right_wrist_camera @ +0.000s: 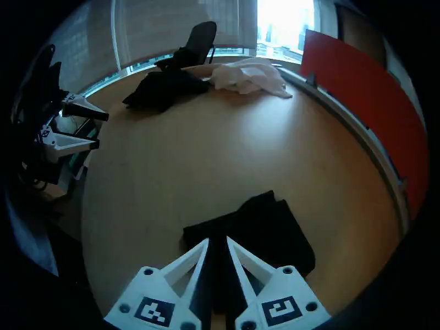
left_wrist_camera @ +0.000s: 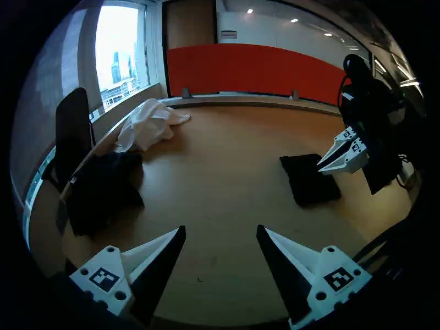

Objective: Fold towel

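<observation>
Right gripper [right_wrist_camera: 217, 239] nearly closed at near edge of black towel [right_wrist_camera: 269, 234], pinch cannot be told | left gripper [left_wrist_camera: 220, 228] spread wide, empty | towel lies folded on table [right_wrist_camera: 220, 148] | step judged: last fold; next: edge to be lifted across.

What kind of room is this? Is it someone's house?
Probably an office meeting room, not a house: a big wooden table, a black office chair at it, a window showing city towers, and a long red wall panel.

No legible text, brand, number or sign on anything.
</observation>
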Demonstrator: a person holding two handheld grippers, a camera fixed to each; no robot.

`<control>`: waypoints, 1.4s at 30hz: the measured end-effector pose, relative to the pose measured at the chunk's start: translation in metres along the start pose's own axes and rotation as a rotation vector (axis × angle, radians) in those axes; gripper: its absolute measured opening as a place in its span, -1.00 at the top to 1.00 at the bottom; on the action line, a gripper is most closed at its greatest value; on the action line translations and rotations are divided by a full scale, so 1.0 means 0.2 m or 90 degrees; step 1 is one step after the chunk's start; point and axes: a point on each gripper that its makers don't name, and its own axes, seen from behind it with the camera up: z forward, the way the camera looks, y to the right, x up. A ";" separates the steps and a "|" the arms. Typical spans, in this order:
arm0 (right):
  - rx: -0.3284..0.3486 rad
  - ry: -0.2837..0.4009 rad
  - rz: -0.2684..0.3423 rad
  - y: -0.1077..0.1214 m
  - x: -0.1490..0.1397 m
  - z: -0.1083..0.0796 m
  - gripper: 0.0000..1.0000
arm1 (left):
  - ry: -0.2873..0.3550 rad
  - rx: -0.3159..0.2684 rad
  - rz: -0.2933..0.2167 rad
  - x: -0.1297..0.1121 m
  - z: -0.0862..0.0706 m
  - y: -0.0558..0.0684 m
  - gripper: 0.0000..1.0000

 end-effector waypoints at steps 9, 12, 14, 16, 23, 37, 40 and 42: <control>-0.023 -0.003 0.015 0.03 -0.04 -0.03 -0.39 | 0.002 -0.003 0.003 0.00 0.00 0.00 -0.91; -0.027 -0.004 0.027 0.04 -0.06 -0.04 -0.39 | 0.001 -0.004 0.004 0.00 0.00 0.00 -0.91; -0.032 -0.004 0.034 0.04 -0.08 -0.06 -0.39 | 0.001 -0.005 0.005 0.01 0.00 0.00 -0.91; -0.037 -0.006 0.042 0.04 -0.11 -0.08 -0.39 | 0.002 -0.005 0.005 0.01 0.00 0.00 -0.91; -0.053 -0.025 0.065 0.04 -0.25 -0.12 -0.39 | 0.003 -0.007 0.008 0.02 0.00 0.01 -0.91; -0.073 -0.054 0.100 0.02 -0.46 -0.16 -0.37 | 0.005 -0.011 0.016 0.03 0.01 0.02 -0.91; -0.075 -0.062 0.104 0.01 -0.50 -0.15 -0.36 | 0.005 -0.010 0.015 0.03 0.01 0.02 -0.91; -0.077 -0.067 0.107 0.00 -0.53 -0.15 -0.34 | 0.005 -0.009 0.015 0.03 0.01 0.02 -0.92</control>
